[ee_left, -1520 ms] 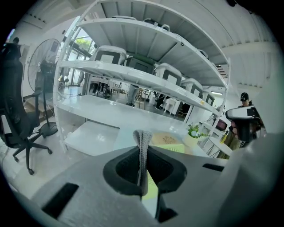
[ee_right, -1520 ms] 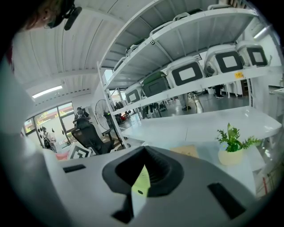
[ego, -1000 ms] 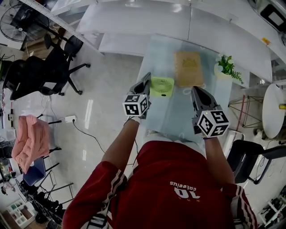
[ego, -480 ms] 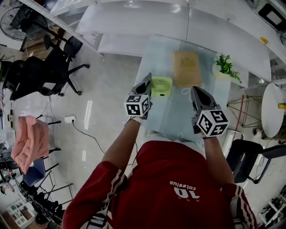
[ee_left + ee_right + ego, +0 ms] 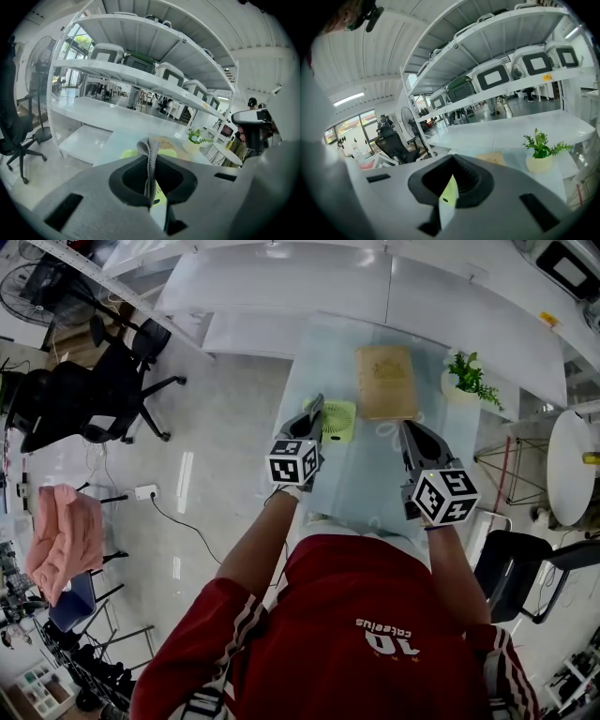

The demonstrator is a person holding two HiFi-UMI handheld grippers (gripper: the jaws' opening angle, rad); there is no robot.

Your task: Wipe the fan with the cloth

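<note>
A small lime-green fan (image 5: 339, 420) lies on the glass table (image 5: 375, 484), and a folded tan cloth (image 5: 385, 381) lies just beyond it to the right. My left gripper (image 5: 316, 409) is shut and empty, its tip over the fan's left edge. In the left gripper view the pressed grey pads (image 5: 149, 146) stand in front of the fan (image 5: 128, 154) and the cloth (image 5: 165, 140). My right gripper (image 5: 409, 429) is shut with nothing in it, right of the fan and short of the cloth. Its own view shows a green sliver of fan (image 5: 449, 194) through the slit.
A potted plant (image 5: 466, 379) stands at the table's far right corner. White shelving (image 5: 281, 287) runs behind the table. Office chairs (image 5: 103, 381) stand on the floor to the left, another chair (image 5: 520, 577) to the right. A pink cloth (image 5: 64, 535) hangs at far left.
My left gripper has shifted a little right, from beside the fan to over its left edge. The right gripper has hardly moved.
</note>
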